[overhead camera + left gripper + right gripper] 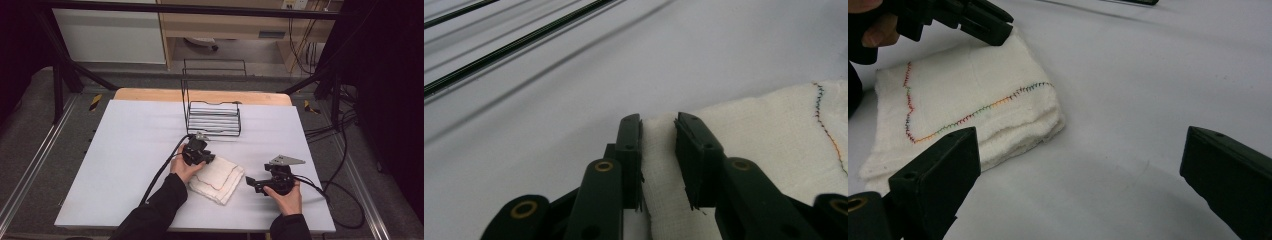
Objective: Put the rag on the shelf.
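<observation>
A folded white cloth with a multicoloured stitched line lies flat on the white table, near its middle front. My left gripper is at the cloth's far left corner. In the left gripper view its jaws stand close together with the edge of the cloth pinched between them. My right gripper hovers just right of the cloth, pointing left at it. Its jaws are wide apart with nothing between them; beyond them lie the cloth and the left gripper.
A black wire rack stands at the back middle of the table, just behind the left gripper; its wires cross the left gripper view. Cables trail from both grippers, and a metal frame surrounds the table.
</observation>
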The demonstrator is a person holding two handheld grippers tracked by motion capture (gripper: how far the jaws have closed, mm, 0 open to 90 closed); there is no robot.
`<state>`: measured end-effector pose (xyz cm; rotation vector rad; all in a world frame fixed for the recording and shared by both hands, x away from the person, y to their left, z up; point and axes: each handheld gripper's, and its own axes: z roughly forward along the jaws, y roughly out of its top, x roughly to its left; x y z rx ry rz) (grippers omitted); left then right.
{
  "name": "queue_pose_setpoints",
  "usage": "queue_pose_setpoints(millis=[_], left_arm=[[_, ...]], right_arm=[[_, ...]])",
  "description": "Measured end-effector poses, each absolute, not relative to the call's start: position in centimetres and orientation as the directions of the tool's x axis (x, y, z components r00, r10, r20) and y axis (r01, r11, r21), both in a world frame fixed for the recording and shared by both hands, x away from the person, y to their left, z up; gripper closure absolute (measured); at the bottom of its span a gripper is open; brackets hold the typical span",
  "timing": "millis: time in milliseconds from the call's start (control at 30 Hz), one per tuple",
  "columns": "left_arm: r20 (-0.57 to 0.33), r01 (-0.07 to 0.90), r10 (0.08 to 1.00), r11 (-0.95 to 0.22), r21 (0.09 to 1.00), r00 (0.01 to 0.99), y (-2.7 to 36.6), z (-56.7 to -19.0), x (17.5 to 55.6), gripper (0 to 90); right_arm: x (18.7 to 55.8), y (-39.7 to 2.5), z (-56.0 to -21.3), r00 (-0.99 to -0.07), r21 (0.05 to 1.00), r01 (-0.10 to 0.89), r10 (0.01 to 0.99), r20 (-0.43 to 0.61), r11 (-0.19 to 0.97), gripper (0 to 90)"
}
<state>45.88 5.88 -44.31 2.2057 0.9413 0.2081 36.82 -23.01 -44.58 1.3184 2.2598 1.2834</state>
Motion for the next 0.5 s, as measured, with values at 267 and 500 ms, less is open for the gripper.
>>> queue_pose_setpoints(millis=[267, 500], left_arm=[[-0.114, 0.555, 0.674, -0.489, 0.673, 0.73, 5.7, -44.4, 45.7, 76.2], [-0.106, 0.542, 0.663, -0.497, 0.677, 0.741, 5.8, -44.4, 45.7, 77.4]], right_arm=[[37.3, -22.3, -44.3, -0.547, 0.781, 0.599, 0.802, 0.238, 0.177, 2.0], [38.5, -20.3, -44.3, -0.54, 0.776, 0.607, 0.805, 0.246, 0.17, 1.1]])
